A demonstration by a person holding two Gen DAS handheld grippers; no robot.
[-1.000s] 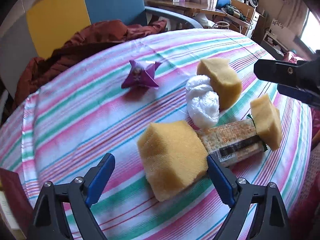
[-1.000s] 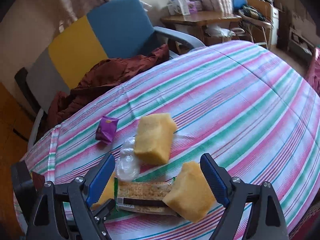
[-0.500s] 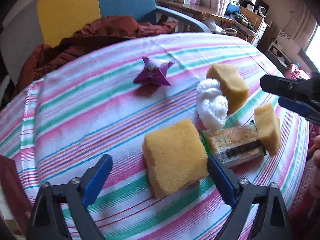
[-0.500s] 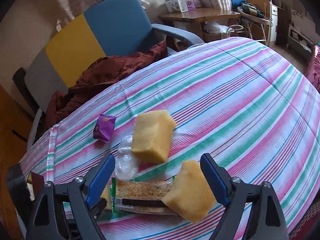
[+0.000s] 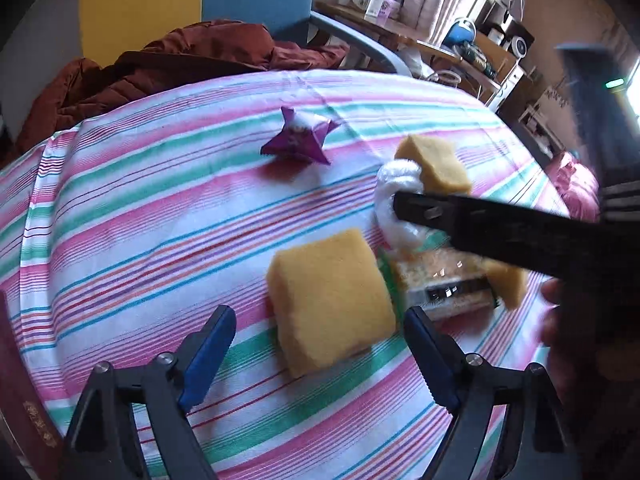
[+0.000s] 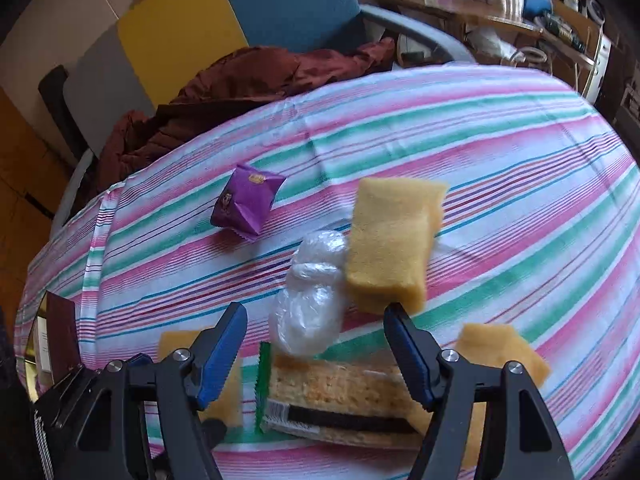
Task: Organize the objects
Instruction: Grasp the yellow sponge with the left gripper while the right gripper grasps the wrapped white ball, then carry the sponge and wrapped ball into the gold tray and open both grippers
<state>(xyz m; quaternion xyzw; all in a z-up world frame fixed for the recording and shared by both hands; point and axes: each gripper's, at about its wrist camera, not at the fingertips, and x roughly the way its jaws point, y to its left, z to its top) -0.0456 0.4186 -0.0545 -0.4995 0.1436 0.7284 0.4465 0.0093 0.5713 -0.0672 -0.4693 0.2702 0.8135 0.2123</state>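
The left tool (image 5: 316, 350) hangs wide open before a yellow sponge (image 5: 330, 296) on the striped table (image 5: 140, 216). The right tool (image 6: 314, 346), empty, is closing above the cracker packet (image 6: 336, 396).

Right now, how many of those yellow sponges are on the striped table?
3. One big sponge lies just ahead of the left gripper, one touches the clear plastic bag, and one leans on the snack packet. None seems hidden.
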